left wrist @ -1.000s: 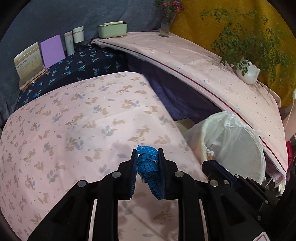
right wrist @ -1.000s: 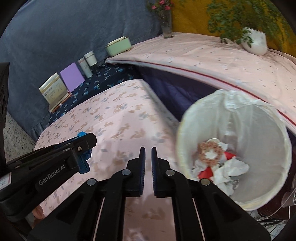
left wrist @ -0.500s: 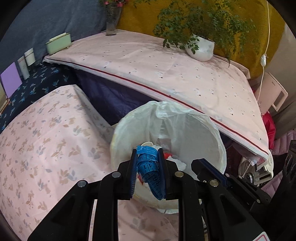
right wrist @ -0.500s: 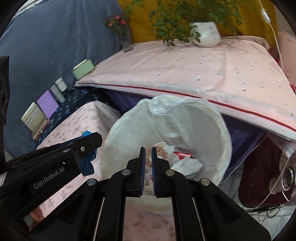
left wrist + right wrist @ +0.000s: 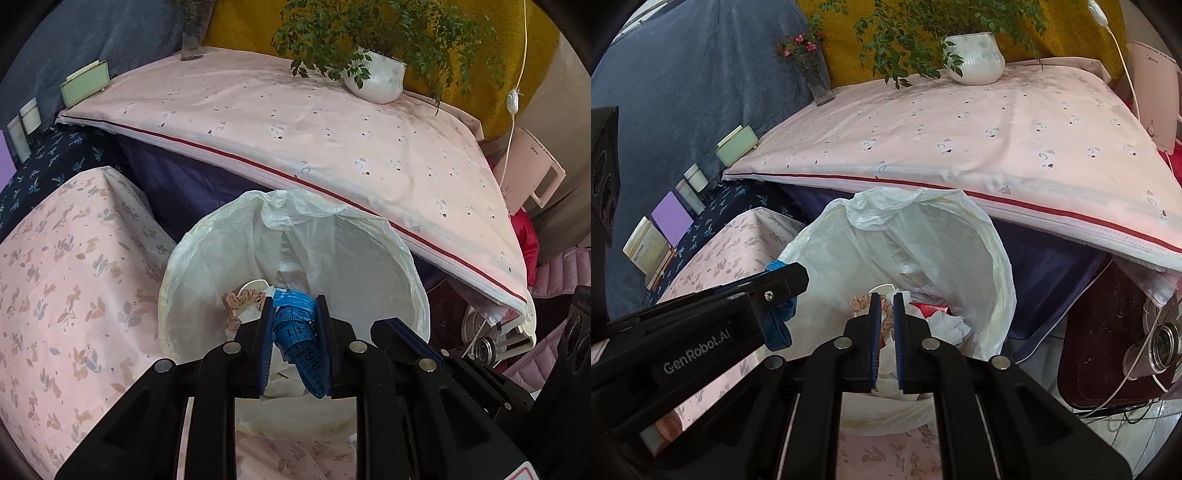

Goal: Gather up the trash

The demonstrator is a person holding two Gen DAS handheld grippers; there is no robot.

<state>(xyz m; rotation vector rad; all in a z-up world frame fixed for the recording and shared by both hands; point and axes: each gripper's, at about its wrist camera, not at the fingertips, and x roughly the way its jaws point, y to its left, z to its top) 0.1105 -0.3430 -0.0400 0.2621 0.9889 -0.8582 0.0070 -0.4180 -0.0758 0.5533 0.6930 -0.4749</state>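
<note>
My left gripper (image 5: 292, 306) is shut on a bunched blue measuring tape (image 5: 295, 328) and holds it over the mouth of a round bin lined with a white plastic bag (image 5: 369, 251). Paper scraps and a red wrapper (image 5: 929, 308) lie at the bottom of the bin (image 5: 982, 258). My right gripper (image 5: 885, 299) is shut with nothing between its pads, also above the bin's near side. In the right wrist view the left gripper (image 5: 775, 280) reaches in from the left with the tape (image 5: 777, 328) hanging below it.
A pink floral cloth covers the table (image 5: 66, 295) left of the bin. Behind the bin a higher pink-covered surface (image 5: 332, 129) carries a white plant pot (image 5: 373, 79) and a glass vase (image 5: 818, 79). Cables and a metal appliance (image 5: 1156, 343) lie on the floor at right.
Both grippers swung from above the floral table to over the bin, most of it in the first half second. The tape stays clamped in the left gripper.
</note>
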